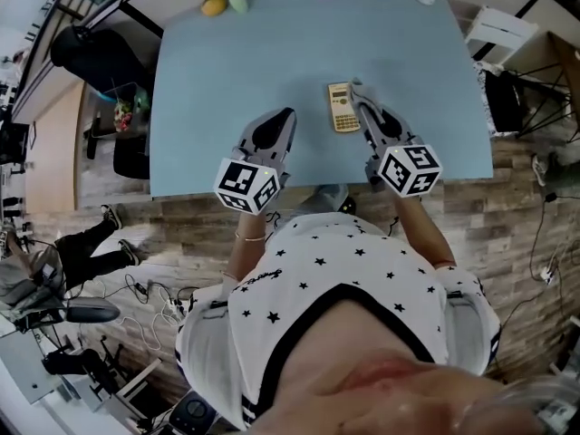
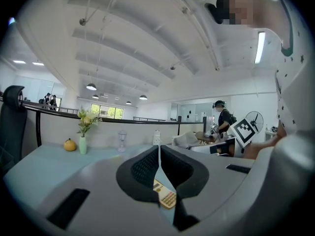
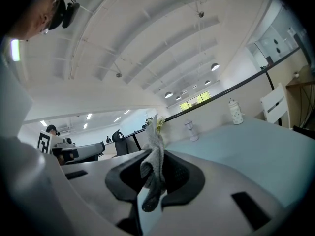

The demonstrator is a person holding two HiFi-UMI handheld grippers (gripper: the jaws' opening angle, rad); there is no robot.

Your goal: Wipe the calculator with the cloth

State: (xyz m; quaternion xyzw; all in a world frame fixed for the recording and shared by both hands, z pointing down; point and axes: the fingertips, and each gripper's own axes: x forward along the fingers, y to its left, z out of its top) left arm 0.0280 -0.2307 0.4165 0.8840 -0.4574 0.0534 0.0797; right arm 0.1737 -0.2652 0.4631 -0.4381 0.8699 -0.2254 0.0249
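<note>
Clamping a grey cloth (image 3: pixel 153 168) between its jaws, the right hand-held gripper (image 3: pixel 156 156) reaches over the near part of the pale blue counter (image 1: pixel 227 89). The cloth is pinched in a crumpled bunch, with one end sticking up past the jaw tips and the other hanging below them. In the head view this right hand-held gripper (image 1: pixel 356 91) has its tip just beside the far right corner of the calculator (image 1: pixel 343 107); whether cloth and calculator touch cannot be told. The calculator, yellowish, lies flat on the counter with its long side running away from the person. It sits between the two grippers, nearer the right one. The left hand-held gripper (image 1: pixel 283 120) is off to the calculator's left, apart from it, its jaws pressed together with nothing between them. Past its tips the calculator (image 2: pixel 165 194) shows low in the left gripper view. At the counter's far edge stand a small vase of flowers (image 2: pixel 82 144) and an orange ornament (image 2: pixel 70 144).
</note>
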